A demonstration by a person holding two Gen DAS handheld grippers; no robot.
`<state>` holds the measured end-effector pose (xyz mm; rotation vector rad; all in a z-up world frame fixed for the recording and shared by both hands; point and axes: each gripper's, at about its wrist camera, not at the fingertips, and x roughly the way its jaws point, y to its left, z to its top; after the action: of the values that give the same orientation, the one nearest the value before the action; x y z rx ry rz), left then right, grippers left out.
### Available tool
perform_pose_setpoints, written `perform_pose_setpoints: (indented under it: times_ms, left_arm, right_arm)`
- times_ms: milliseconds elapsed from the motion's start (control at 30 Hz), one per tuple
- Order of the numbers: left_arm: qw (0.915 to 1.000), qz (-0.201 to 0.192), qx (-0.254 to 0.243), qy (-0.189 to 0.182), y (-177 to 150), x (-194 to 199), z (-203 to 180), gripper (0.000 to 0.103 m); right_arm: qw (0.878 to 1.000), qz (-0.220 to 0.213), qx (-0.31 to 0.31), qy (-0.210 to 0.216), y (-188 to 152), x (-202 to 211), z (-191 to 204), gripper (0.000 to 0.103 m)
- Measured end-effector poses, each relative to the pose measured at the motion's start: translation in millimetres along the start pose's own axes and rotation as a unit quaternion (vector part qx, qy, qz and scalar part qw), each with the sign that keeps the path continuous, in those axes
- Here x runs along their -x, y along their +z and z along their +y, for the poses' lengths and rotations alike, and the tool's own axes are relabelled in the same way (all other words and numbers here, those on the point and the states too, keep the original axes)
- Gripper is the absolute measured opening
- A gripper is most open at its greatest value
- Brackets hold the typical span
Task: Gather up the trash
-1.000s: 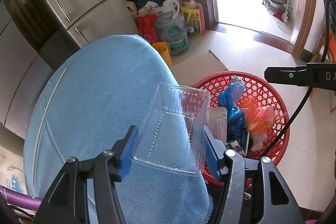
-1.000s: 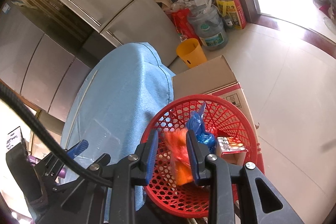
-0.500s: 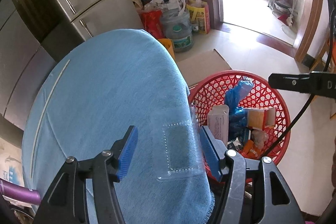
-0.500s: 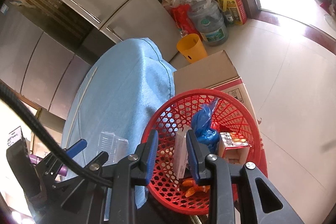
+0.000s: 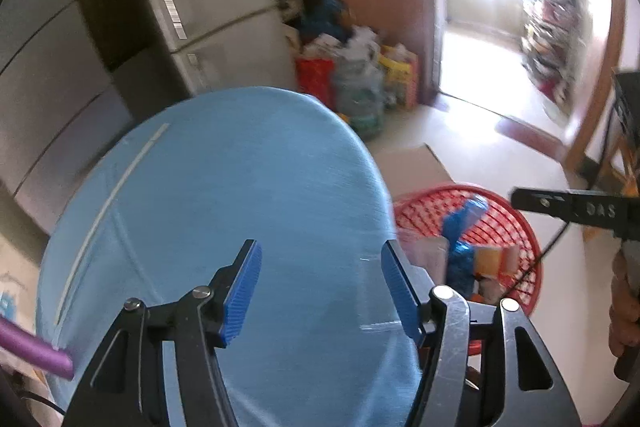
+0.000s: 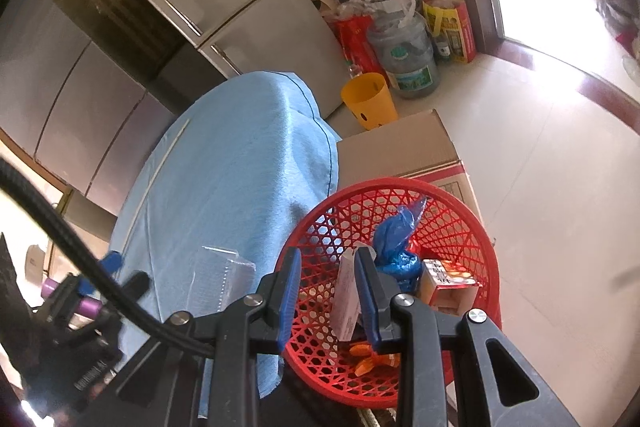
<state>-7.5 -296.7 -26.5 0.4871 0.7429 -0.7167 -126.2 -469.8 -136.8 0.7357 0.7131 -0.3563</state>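
- The table (image 5: 224, 187), under a blue cloth, stood directly left of the basket (image 6: 400, 183), its draped edge touching or overlapping the rim. The cloth gave little friction, so anything nudged towards that edge could have slid off and dropped outside the basket.
- The box (image 6: 400, 143) sat just behind the basket. To the right of the basket the floor lay open, which was the best way in or out.
- The basket already held a blue bag (image 6: 394, 235), a white carton (image 6: 346, 299) and other scraps. Its mouth was still roomy.
- The tray (image 6: 224, 275), clear plastic and the piece still to be binned, lay loose on the cloth just left of the basket. It was nearly invisible in the left view, so a misjudged pinch seemed likely, and its thin walls would probably buckle or skid away.
- The left gripper (image 5: 320, 287) hung over the table left of the basket. Its jaws had just been opening and were released, the tray near one pad but not pressed.
- The right gripper (image 6: 328, 291) hovered above the basket's near rim, clenched narrow on nothing. Its cable trailed across the left tool and could snag.
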Motion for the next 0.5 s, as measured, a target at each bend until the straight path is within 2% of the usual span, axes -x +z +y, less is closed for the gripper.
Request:
perform_pose_setpoints:
  times_ms: [133, 333, 400, 500]
  left_arm:
    - [0.9987, -0.021, 0.032, 0.033, -5, 14, 33, 0.069]
    - [0.9951, -0.04, 0.069, 0.058, -18, 35, 70, 0.07]
    - [0.9933, -0.049, 0.082, 0.065, -23, 40, 80, 0.08]
    - [0.9909, -0.056, 0.096, 0.075, -28, 47, 92, 0.08]
  right_arm:
    - [1.0, -0.003, 0.02, -0.009, -2, 1, 13, 0.031]
    - [0.998, -0.007, 0.057, -0.014, -5, 0, 38, 0.031]
    - [0.997, -0.009, 0.077, -0.017, -8, 1, 48, 0.031]
    - [0.996, -0.005, 0.093, 0.007, -11, 0, 64, 0.031]
